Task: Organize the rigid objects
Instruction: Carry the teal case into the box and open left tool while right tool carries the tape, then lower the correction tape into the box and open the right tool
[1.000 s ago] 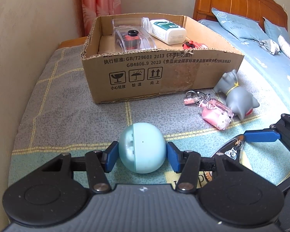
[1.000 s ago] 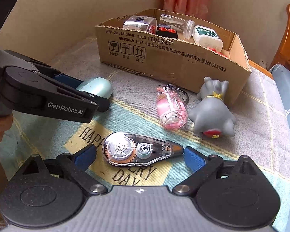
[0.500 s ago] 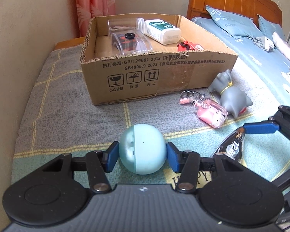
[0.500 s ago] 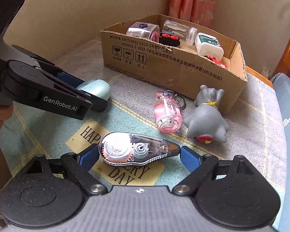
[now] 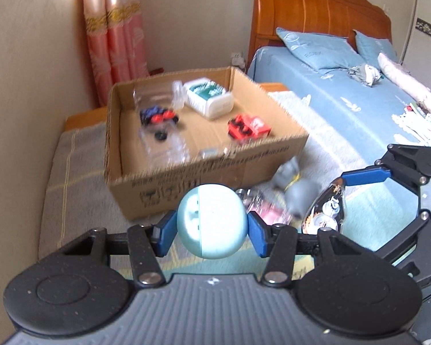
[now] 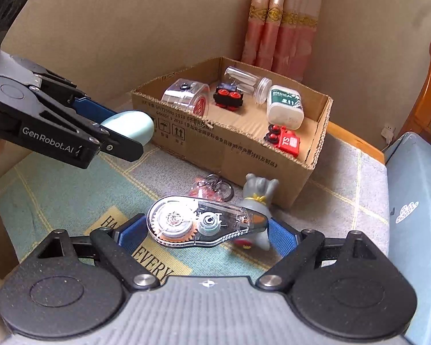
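My left gripper (image 5: pixel 212 230) is shut on a pale blue egg-shaped case (image 5: pixel 215 224), held above the cloth in front of the cardboard box (image 5: pixel 204 169). From the right wrist view the same case (image 6: pixel 132 128) pokes out of the left gripper (image 6: pixel 123 135) at the left. My right gripper (image 6: pixel 207 230) is shut on a clear correction tape dispenser (image 6: pixel 198 221), its blue pads pressing on both ends, off the cloth. A grey cat figure (image 6: pixel 258 192) and a pink keychain (image 6: pixel 204 187) lie on the cloth before the box (image 6: pixel 244 155).
The box holds a clear jar (image 6: pixel 186 97), a white-green bottle (image 6: pixel 284 109), a red toy car (image 6: pixel 287 143) and a dark toy car (image 6: pixel 228 97). A wall stands at the left, pink curtains (image 5: pixel 115 28) behind, and a bed with a wooden headboard (image 5: pixel 316 14) at the right.
Both grippers have risen with their objects, so the box's inside now shows. The right jaws closed onto the tape dispenser and lifted it off the cloth.
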Available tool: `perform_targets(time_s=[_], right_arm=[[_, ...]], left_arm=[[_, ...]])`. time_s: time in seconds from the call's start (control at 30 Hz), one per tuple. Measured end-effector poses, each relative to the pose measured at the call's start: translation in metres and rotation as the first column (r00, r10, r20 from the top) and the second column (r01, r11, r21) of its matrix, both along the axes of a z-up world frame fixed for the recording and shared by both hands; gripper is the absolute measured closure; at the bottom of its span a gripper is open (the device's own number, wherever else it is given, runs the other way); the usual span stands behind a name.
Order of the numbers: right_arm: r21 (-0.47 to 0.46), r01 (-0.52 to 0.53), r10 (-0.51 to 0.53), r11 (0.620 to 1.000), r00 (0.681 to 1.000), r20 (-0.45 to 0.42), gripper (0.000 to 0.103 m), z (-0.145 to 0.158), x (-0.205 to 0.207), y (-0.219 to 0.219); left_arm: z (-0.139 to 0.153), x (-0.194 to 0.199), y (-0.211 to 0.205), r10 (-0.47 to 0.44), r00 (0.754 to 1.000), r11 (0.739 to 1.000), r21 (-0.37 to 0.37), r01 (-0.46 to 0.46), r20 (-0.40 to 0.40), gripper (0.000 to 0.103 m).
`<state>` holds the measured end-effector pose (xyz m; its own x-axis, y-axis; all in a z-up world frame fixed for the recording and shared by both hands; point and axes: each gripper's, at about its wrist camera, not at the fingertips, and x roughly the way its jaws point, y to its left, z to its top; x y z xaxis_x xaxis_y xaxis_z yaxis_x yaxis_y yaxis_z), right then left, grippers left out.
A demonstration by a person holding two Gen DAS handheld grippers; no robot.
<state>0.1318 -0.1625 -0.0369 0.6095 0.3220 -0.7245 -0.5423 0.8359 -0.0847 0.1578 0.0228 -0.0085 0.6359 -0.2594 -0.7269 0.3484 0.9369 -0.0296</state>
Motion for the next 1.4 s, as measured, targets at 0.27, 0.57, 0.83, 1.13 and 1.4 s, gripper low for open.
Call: perform_targets(time_s=[0.27, 0.57, 0.83, 1.13, 1.4], right_arm=[[0.017, 0.026, -0.028, 1.000, 0.997, 0.067, 0.010, 0.028, 0.018, -0.018], [0.040, 0.066, -0.068, 0.997, 0.995, 0.068, 0.010, 0.035, 0.032, -0.034], [0.035, 0.084, -0.086, 0.996, 0.994, 0.070, 0.010, 0.035, 0.041, -0.042], [0.060, 0.093, -0.096, 0.994, 0.994, 0.043, 0.010, 0.043, 0.066, -0.040], [0.057, 0.090, -0.091, 0.994, 0.996, 0.010, 0.010, 0.051, 0.105, -0.024]], left_arm=[[0.028, 0.054, -0.038, -0.043, 0.997, 0.998, 0.058, 0.039, 0.061, 0.051], [-0.004, 0.104, -0.056, 0.025, 1.000, 0.987, 0.157, -0.028, 0.018, 0.051], [0.025, 0.076, -0.046, 0.044, 0.990, 0.987, 0.146, -0.063, 0.131, 0.012], [0.029, 0.029, -0.010, 0.126, 0.981, 0.987, 0.083, -0.139, 0.148, 0.005], [0.014, 0.003, 0.019, 0.232, 0.962, 0.970, 0.034, -0.239, 0.141, 0.002]])
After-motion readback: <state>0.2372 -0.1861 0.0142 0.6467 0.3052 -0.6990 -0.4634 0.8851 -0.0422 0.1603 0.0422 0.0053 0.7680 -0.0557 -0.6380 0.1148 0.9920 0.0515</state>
